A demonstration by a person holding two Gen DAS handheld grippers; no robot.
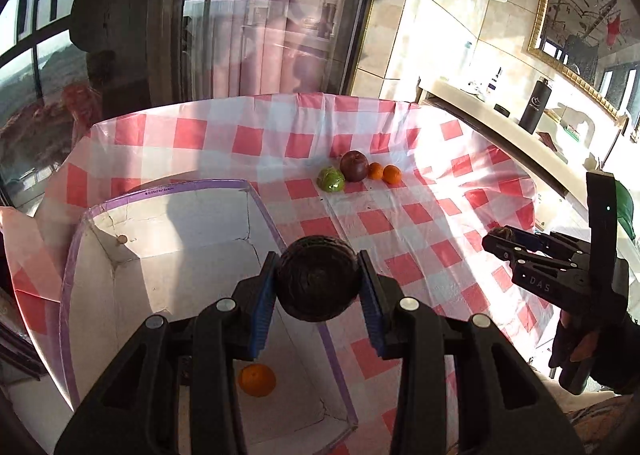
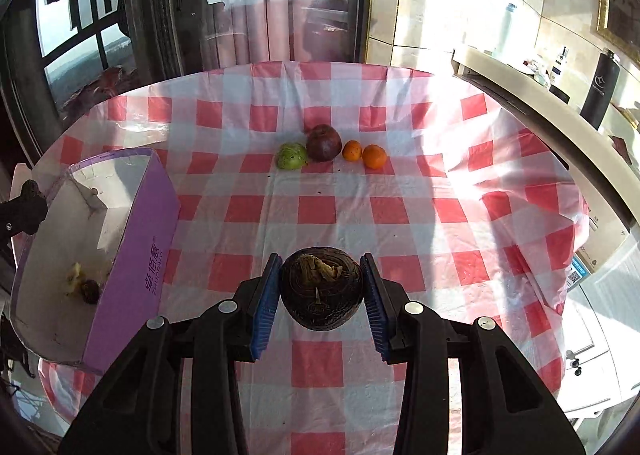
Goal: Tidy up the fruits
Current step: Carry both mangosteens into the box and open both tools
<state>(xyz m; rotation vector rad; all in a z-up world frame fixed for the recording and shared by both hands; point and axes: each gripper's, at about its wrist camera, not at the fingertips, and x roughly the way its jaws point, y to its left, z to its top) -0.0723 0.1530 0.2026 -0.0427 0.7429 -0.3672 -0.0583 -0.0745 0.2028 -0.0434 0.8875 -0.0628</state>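
The left tool (image 1: 318, 287) is clenched on a dark round fruit (image 1: 316, 279), low in the frame's middle, over the right wall of the box (image 1: 256, 199). An orange (image 1: 257, 379) lies on the box floor at lower centre. The right tool (image 2: 320, 291) grips a second dark fruit (image 2: 322, 289) (dry stem end facing the camera) above the checked table (image 2: 400, 215). Upper centre, in a row: a green fruit (image 2: 292, 155), a red apple (image 2: 323, 143) and two oranges (image 2: 352, 150), just beside one another.

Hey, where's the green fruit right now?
The green fruit sits on the checkered tablecloth, far centre in both views, leftmost in the row, touching the dark red fruit.
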